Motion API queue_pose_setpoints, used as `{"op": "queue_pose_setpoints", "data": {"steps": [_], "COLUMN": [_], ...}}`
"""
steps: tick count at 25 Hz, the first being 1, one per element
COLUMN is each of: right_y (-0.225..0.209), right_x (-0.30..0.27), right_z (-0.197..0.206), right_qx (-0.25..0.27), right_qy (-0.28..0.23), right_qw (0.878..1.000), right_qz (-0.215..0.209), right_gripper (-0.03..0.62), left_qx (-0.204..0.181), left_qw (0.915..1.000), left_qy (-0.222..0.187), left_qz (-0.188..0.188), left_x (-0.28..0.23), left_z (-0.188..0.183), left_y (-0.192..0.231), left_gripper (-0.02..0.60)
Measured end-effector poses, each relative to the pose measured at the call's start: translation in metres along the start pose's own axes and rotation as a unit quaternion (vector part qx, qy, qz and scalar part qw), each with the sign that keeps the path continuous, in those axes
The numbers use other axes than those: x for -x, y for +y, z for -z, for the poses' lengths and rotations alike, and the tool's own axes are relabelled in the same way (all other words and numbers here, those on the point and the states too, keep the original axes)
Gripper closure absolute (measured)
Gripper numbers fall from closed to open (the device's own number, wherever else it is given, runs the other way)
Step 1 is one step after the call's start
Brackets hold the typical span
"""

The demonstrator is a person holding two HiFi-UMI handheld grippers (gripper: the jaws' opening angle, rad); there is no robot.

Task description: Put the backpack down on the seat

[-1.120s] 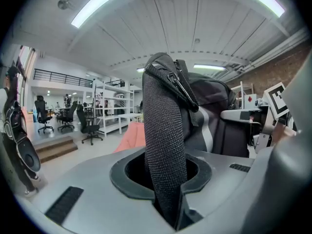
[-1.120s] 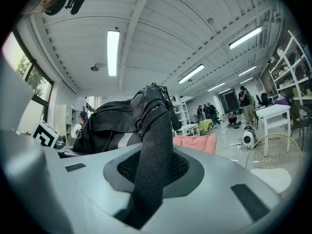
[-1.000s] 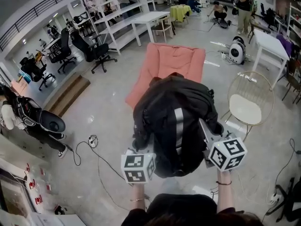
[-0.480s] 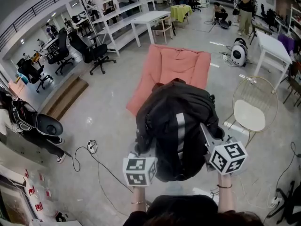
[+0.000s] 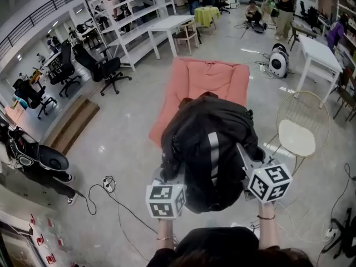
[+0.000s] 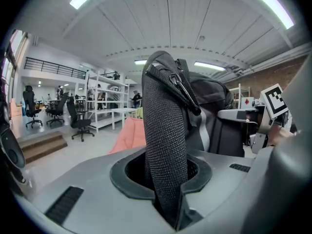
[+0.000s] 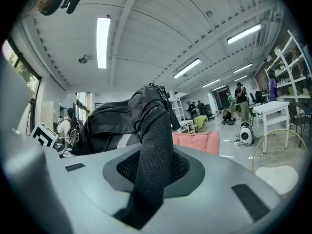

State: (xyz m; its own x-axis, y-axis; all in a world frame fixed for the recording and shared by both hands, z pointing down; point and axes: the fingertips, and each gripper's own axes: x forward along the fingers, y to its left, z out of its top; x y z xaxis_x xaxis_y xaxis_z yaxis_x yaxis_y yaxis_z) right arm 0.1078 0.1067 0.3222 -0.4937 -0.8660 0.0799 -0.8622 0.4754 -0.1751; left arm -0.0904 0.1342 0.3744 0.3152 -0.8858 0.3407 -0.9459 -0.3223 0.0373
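A black backpack with a grey stripe hangs in the air between my two grippers, over the near end of the pink cushioned seat on the floor. My left gripper is shut on a black mesh shoulder strap at the pack's left side. At the right side, my right gripper is shut on the other mesh strap. In the left gripper view my left gripper pinches the strap upright, with the pack's body beyond it. My right gripper holds its strap the same way.
A round wire chair with a white cushion stands close to the right of the seat. A white table and a white machine are behind it. Office chairs and shelves are at the left, a cable on the floor, people at the back.
The backpack and both grippers have moved forward toward the pink seat, which now looks nearer. Both grips on the straps are unchanged.
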Motion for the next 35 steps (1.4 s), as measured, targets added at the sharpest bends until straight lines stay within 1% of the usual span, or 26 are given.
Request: {"op": "queue_pose_setpoints", "data": {"steps": [3, 9, 15, 19, 27, 35], "right_y": [0.003, 0.0, -0.003, -0.015, -0.035, -0.059], "right_x": [-0.002, -0.018, -0.028, -0.04, -0.106, -0.17], "right_z": [0.003, -0.002, 0.001, 0.001, 0.007, 0.001], "right_qx": [-0.002, -0.011, -0.01, -0.014, -0.02, -0.029], "right_qy": [-0.004, -0.018, -0.02, -0.015, 0.003, 0.013], "right_qw": [1.0, 1.0, 1.0, 1.0, 1.0, 0.999], "right_qz": [0.011, 0.02, 0.02, 0.023, 0.018, 0.01], "right_gripper": [0.517, 0.517, 0.517, 0.517, 0.517, 0.517], "left_qx": [-0.005, -0.015, -0.01, -0.007, 0.006, 0.02], "left_qw": [1.0, 0.9998, 0.9999, 0.9999, 0.9999, 0.9997], "left_qy": [-0.002, -0.008, -0.01, -0.006, 0.012, 0.017], "left_qz": [0.005, 0.009, 0.006, 0.008, 0.005, -0.003], "left_x": [-0.003, -0.015, -0.024, -0.04, -0.094, -0.15], "left_z": [0.001, -0.012, -0.01, -0.013, -0.017, -0.036], "left_y": [0.006, 0.017, 0.021, 0.023, 0.057, 0.088], "left_gripper": [0.486, 0.486, 0.486, 0.486, 0.486, 0.486]}}
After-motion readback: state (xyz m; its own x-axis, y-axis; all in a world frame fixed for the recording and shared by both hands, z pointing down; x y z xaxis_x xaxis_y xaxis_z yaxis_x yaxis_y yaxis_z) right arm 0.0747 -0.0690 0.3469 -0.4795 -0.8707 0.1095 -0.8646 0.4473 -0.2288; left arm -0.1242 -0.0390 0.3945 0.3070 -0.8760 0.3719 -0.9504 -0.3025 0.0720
